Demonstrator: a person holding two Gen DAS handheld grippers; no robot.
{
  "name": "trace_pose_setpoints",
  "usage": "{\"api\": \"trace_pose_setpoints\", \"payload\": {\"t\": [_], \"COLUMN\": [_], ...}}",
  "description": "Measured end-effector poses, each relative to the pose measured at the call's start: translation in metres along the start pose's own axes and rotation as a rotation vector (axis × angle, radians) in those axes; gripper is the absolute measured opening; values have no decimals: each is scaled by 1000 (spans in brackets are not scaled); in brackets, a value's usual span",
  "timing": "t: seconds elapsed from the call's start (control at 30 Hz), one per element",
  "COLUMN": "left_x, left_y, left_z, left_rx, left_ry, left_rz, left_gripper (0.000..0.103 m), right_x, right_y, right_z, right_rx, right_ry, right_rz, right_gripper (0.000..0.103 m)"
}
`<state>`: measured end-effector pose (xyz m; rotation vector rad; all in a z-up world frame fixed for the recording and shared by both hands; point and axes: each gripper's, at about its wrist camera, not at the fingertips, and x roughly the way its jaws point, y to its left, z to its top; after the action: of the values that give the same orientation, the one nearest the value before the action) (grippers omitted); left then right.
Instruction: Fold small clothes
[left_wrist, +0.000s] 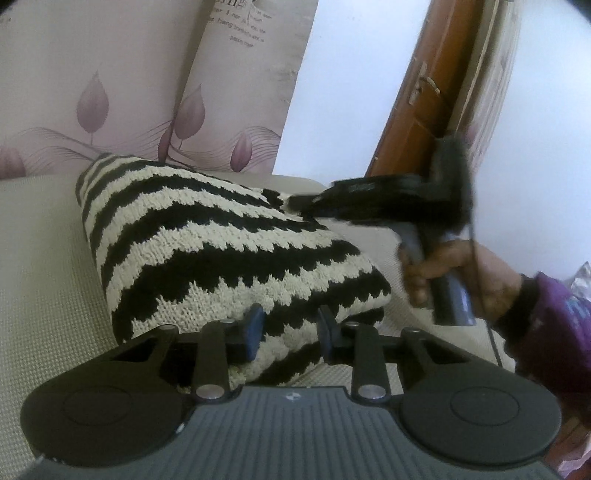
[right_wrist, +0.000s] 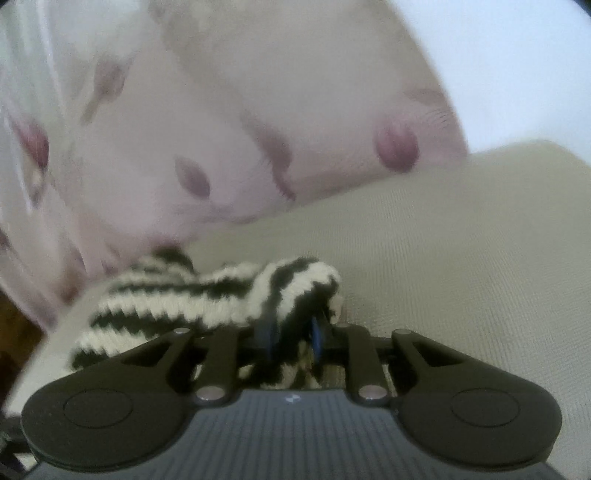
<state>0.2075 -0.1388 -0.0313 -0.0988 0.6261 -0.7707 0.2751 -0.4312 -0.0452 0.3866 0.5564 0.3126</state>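
A black-and-cream striped knit garment (left_wrist: 207, 236) lies folded on a beige cushion (left_wrist: 44, 266). My left gripper (left_wrist: 291, 334) sits at the garment's near edge, its blue-padded jaws apart with knit fabric between and under them. My right gripper (right_wrist: 293, 334) is shut on a bunched edge of the same garment (right_wrist: 184, 295), fabric pinched between its blue pads. In the left wrist view the right gripper (left_wrist: 306, 203) shows blurred at the garment's far right corner, held by a hand in a purple sleeve.
A pale pink cushion with purple leaf print (left_wrist: 110, 92) stands behind the garment and shows blurred in the right wrist view (right_wrist: 221, 129). A brown wooden door (left_wrist: 424, 92) stands at the right. Beige cushion surface (right_wrist: 461, 277) extends to the right.
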Motion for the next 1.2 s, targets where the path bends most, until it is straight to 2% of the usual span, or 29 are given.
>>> {"api": "trace_pose_setpoints", "payload": {"t": [0.07,0.17,0.27,0.33,0.37,0.4,0.5,0.57,0.67,0.73,0.8,0.87,1.0,1.13,1.2], "left_x": [0,-1,-3,-12,-18,-26,-38,-33,-9,3,4,5,11,9,9], "left_y": [-1,-5,-10,-11,-12,-13,-19,-17,-1,8,9,11,9,12,16], "left_z": [0,-2,-1,0,2,6,19,30,36,30,24,21,17,16,15], "left_rx": [-2,7,16,5,-3,-11,23,41,10,-1,4,-7,-4,-11,-18], "left_ry": [-3,-16,-31,-65,-85,-115,-195,-199,-156,-129,-132,-129,-118,-124,-129], "left_rz": [0,5,10,8,6,7,57,101,135,142,143,127,119,116,113], "left_gripper": [35,40,42,42,42,42,42,42,40,30,30,30,30,30,30], "right_x": [-24,-51,-60,-55,-50,-47,-49,-48,-49,-50,-55,-59,-26,33,66], "right_y": [10,36,58,60,55,48,36,36,35,32,31,35,52,70,74], "right_z": [-1,-10,-34,-55,-66,-74,-81,-81,-82,-75,-60,-39,5,18,11], "right_rx": [-40,-131,-261,-335,-345,-317,-248,-246,-260,-242,-207,-206,-265,-308,-348], "right_ry": [-73,-111,-50,25,68,79,48,48,52,64,50,-13,-41,38,139], "right_rz": [2,97,151,123,96,104,140,141,147,163,190,206,137,104,49], "right_gripper": [20,20,20,18,18,17,17,17,17,18,19,19,19,19,18]}}
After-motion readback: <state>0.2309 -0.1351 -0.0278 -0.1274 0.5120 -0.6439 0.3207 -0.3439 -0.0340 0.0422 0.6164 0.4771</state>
